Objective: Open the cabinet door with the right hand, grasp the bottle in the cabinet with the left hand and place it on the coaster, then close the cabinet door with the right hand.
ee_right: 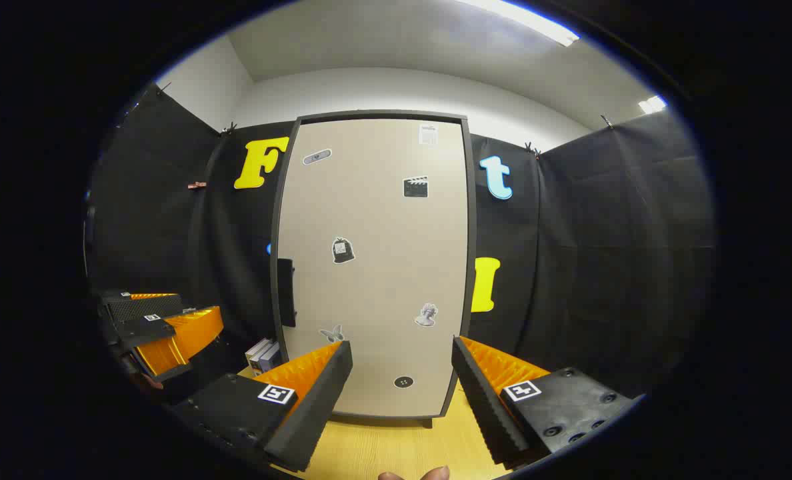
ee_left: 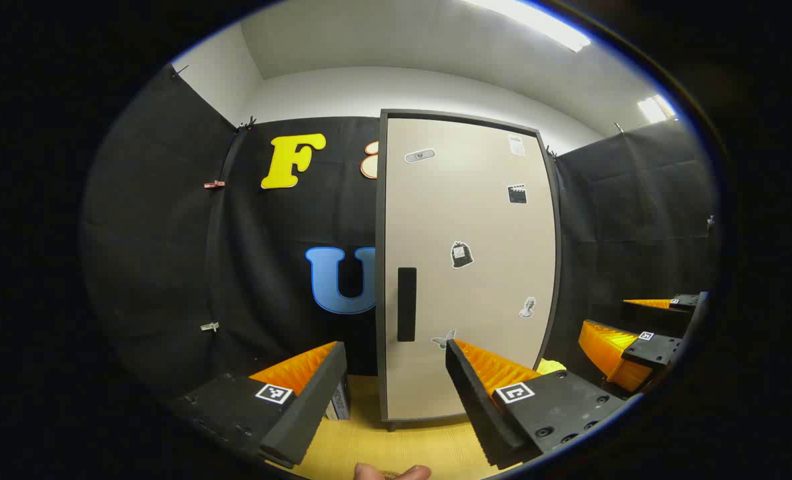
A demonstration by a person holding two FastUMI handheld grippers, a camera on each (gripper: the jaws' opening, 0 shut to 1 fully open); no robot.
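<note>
Standing upright on the wooden surface [ee_right: 396, 453] is the tall beige cabinet [ee_right: 376, 267], the biggest thing in the booth, with its door [ee_left: 469, 267] closed flat in a dark frame. Whatever it holds, the bottle included, is hidden behind that door, so I cannot tell where the bottle sits. A long dark handle [ee_left: 407, 304] runs vertically near the door's left edge, and small stickers are scattered over the panel. In the right gripper view a small dark round mark [ee_right: 403, 382] shows low on the door; what it is I cannot tell.

Both tongs hover in front of the cabinet, apart from it. The left tongs [ee_left: 396, 387] are spread wide with nothing between the fingers, pointing at the lower door near the handle. The right tongs [ee_right: 403, 393] are likewise wide and empty, aimed at the door's lower middle. From the left gripper view the right tongs appear off to the right side.

Just left of the cabinet's base, a few small boxes [ee_right: 263, 355] stand on the surface. A yellow object [ee_left: 551, 365] peeks out low at the cabinet's right, mostly hidden.
</note>
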